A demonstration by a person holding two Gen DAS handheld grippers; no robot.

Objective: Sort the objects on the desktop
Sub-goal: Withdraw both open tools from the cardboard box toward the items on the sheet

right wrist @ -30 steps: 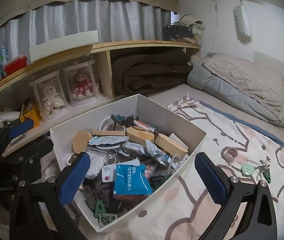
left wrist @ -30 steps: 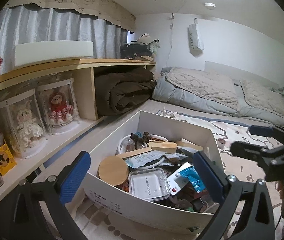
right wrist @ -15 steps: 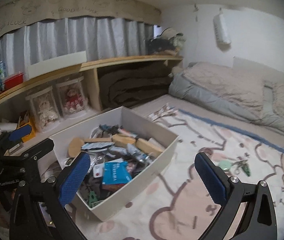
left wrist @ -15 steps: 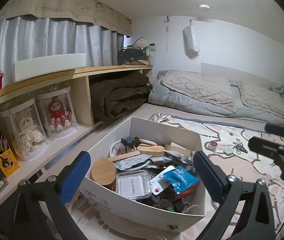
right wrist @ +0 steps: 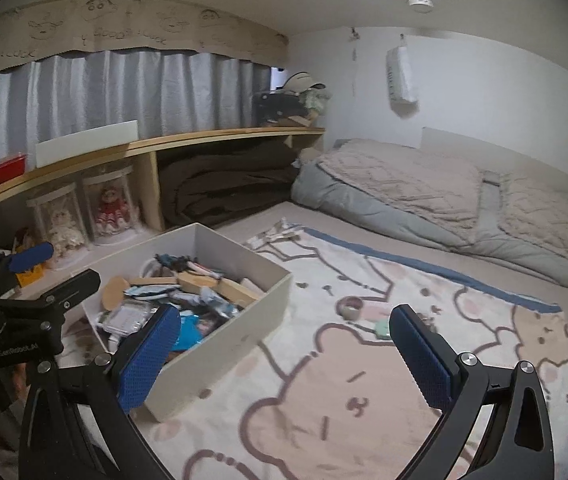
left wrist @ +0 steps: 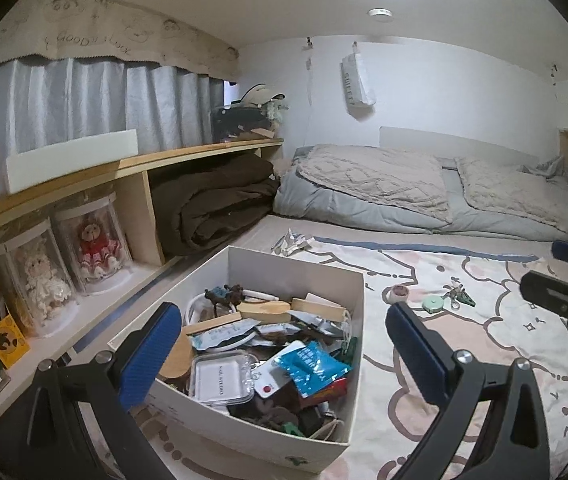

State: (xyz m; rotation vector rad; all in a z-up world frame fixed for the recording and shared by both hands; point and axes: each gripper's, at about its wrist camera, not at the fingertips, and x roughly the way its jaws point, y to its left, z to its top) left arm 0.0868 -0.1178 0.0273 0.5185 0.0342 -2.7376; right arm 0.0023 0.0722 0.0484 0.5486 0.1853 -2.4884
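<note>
From my seat the biggest thing is the bed point(left wrist: 424, 196), its grey and beige quilts bunched against the far wall. In front of it lies the cartoon bear blanket point(right wrist: 324, 360), and along the left runs a wooden shelf point(left wrist: 132, 164) with a folded brown blanket point(left wrist: 220, 204) in one bay and two boxed dolls point(left wrist: 92, 248) in the next.

The white box point(left wrist: 296, 276) sits on the bear blanket beside the shelf, heaped with clutter. I can pick out a clear plastic case point(left wrist: 220, 376), a blue packet point(left wrist: 312, 366), a round wooden lid point(left wrist: 180, 360) and some wooden blocks point(left wrist: 316, 312); the rest is too jumbled to name. Out on the blanket to the right of the box, well apart from it, are a roll of tape point(left wrist: 398, 293), a mint green round thing point(left wrist: 433, 302) and just beside that a small clip bunch point(left wrist: 460, 296).

My left gripper point(left wrist: 280, 364) hovers over the near end of the box, jaws wide apart, gripping nothing. My right gripper point(right wrist: 284, 360) hangs over the bear blanket just right of the box, jaws equally wide and empty, its left pad overlapping the box's near corner in the right wrist view. Each gripper shows at the edge of the other's camera.
</note>
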